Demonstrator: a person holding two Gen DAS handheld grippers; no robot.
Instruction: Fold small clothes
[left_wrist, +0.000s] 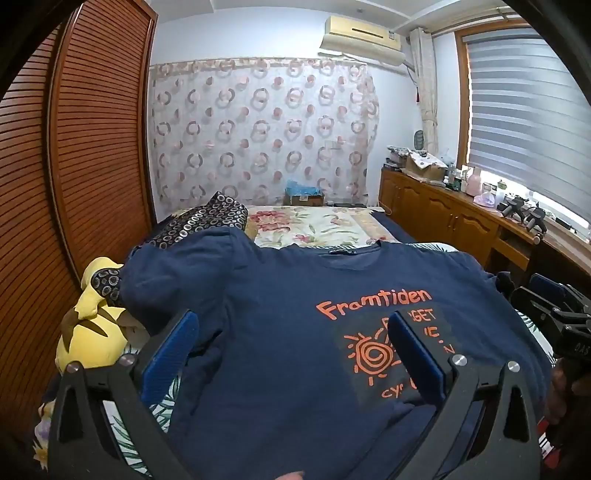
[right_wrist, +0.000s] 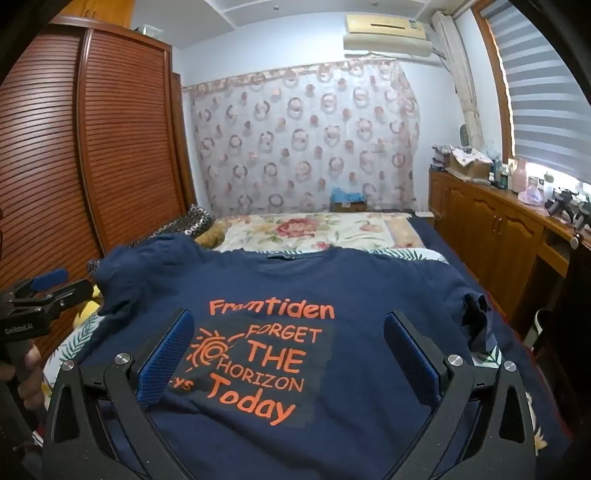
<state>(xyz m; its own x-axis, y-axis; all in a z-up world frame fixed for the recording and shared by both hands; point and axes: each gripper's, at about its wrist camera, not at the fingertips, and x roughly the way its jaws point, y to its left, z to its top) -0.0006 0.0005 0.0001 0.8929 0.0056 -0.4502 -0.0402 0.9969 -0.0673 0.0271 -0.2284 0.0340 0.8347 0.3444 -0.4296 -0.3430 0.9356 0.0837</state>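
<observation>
T-shirt (right_wrist: 369, 295): navy blue with orange lettering and an orange sun spiral
Claw pads (right_wrist: 168, 358): blue on black frames
Bedspread (right_wrist: 332, 229): cream with red flowers
Curtain (right_wrist: 303, 140): sheer white with pink and brown rings
Wardrobe (right_wrist: 122, 140): reddish-brown slats
Plush toy (left_wrist: 92, 332): yellow

Through the left wrist camera we see our left claw (left_wrist: 293, 354) spread wide above a navy T-shirt (left_wrist: 280, 295) lying flat, print up, on the bed (left_wrist: 314, 225). A yellow plush toy (left_wrist: 92, 325) sits beside its left sleeve. Our right claw (left_wrist: 554, 306) shows at the right edge.
</observation>
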